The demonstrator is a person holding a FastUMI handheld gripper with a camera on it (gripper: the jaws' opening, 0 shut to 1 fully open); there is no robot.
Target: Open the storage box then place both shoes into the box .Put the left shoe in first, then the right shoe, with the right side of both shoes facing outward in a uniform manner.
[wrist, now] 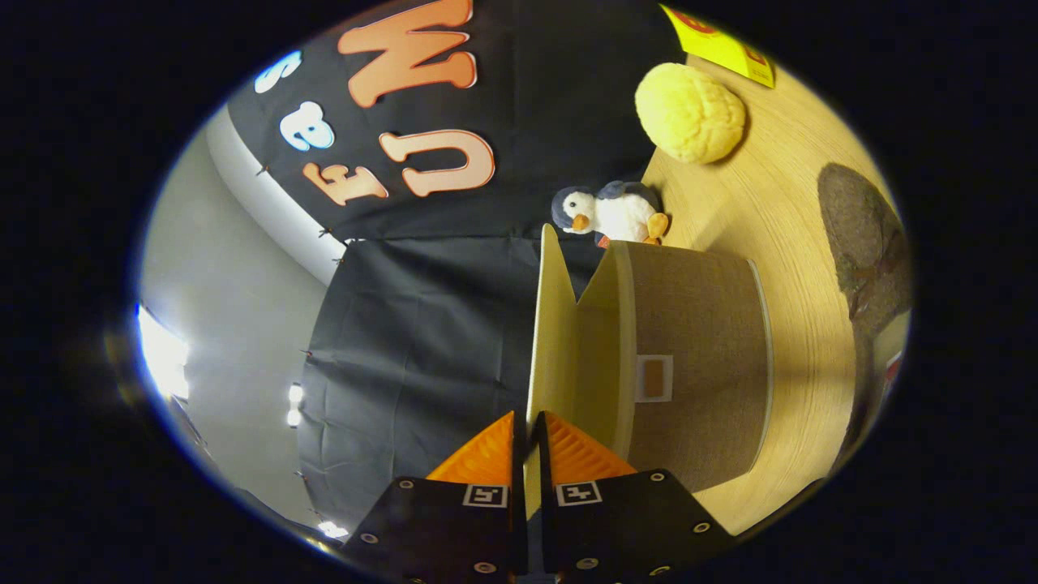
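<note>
Gripping the thin edge of the storage box's lid (554, 324), the gripper (529, 442) has its two orange ribbed fingers (486, 462) pressed almost together, one on each face of the pale cream panel. The whole view is rolled sideways, so the wooden table (795, 243) runs up the far side of the picture.

Just ahead of the fingers, the lid stands swung away from the storage box (697, 365), leaving a wedge-shaped gap between them. The box looks partly open. It has woven, burlap-like brown sides, pale trim along its edges, and a small label holder (654, 378) on its front.

Judging by its look, the lid is a light, stiff, smooth board. It should swing easily but could slip from the ribbed pads, so a hold on the free edge, far from the hinge, seems best.

Beyond the box sits a small plush penguin (608, 212), soft and white with orange feet. Farther still rests a fuzzy, rounded yellow plush (689, 113). A dark grey, felt-like shoe (868, 243) lies on the table, well apart from the box.
</note>
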